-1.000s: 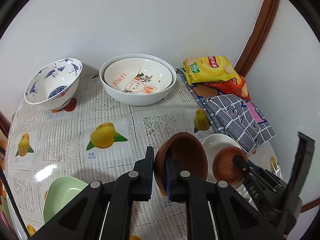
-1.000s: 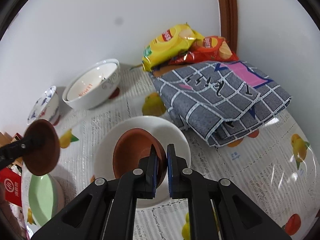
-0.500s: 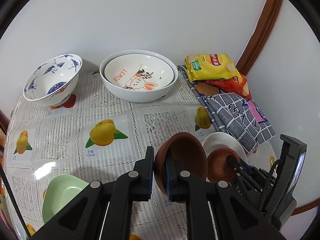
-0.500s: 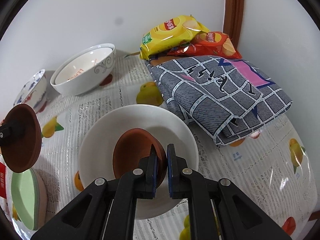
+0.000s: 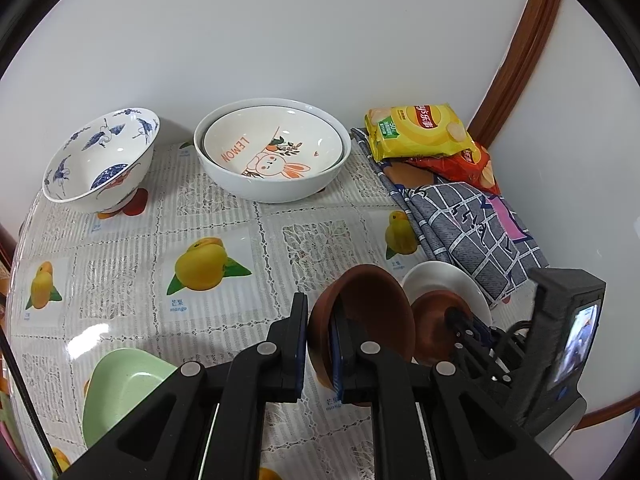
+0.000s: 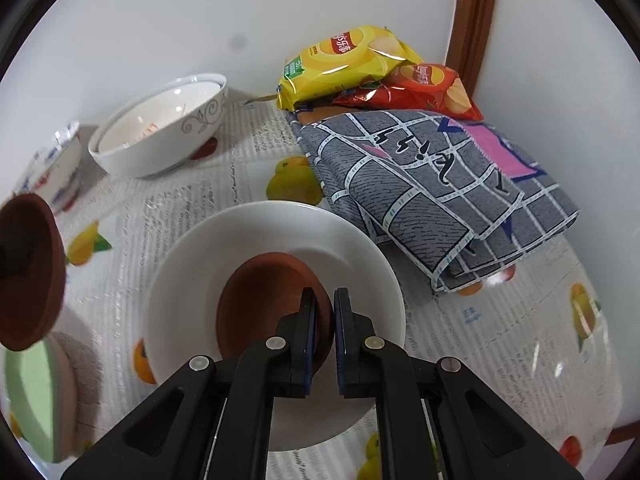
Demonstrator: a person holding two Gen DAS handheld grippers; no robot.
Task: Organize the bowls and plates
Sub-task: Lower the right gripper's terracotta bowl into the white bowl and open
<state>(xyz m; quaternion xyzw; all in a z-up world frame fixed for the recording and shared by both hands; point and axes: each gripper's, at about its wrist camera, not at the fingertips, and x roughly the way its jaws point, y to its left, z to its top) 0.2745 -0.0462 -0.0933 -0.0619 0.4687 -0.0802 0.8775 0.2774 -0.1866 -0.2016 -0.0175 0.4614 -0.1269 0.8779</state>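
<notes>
My left gripper [image 5: 319, 320] is shut on the rim of a brown bowl [image 5: 372, 312], held tilted above the table; it shows at the left edge of the right wrist view [image 6: 28, 272]. My right gripper [image 6: 324, 308] is shut on the rim of a second brown bowl [image 6: 264, 300], which sits over a white plate [image 6: 276, 236]. That bowl [image 5: 436, 320] and plate [image 5: 436, 280] lie just right of the left-held bowl.
A large white bowl with a rabbit dish nested inside [image 5: 272, 152] and a blue-patterned bowl [image 5: 100, 156] stand at the back by the wall. A green dish [image 5: 120, 380] is near left. A folded grey checked cloth [image 6: 436, 192] and chip bags [image 6: 348, 64] are at right.
The right gripper with its brown bowl has come lower over the white plate. The left gripper with its bowl has drawn closer to the right one.
</notes>
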